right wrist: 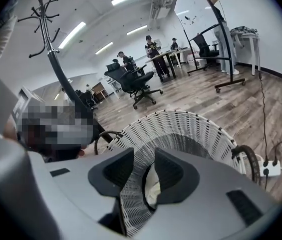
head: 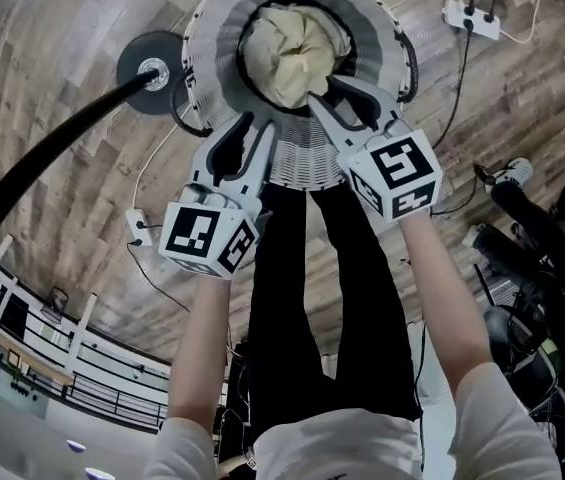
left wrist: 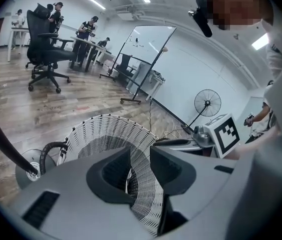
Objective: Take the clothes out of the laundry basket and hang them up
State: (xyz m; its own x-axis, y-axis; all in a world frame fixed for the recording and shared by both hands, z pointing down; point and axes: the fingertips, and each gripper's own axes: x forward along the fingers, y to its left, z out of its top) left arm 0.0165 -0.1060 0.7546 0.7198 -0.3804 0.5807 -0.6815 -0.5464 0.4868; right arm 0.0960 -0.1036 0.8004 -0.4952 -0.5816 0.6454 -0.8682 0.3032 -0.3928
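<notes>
Both grippers hang over the near rim of the round white woven laundry basket (head: 307,163) on the wood-plank floor (head: 82,168), and the crumpled cream cloth (head: 292,48) sits bundled in the basket's middle, touched by neither. The left gripper (head: 258,128) has its jaws parted and empty, just the basket's weave showing through the gap above the near wall. The right gripper (head: 327,93) reaches further in, jaws apart too, the cloth showing in the gap but unpressed, while a black coat stand's round base (head: 152,68) sits just beside the basket's left rim.
</notes>
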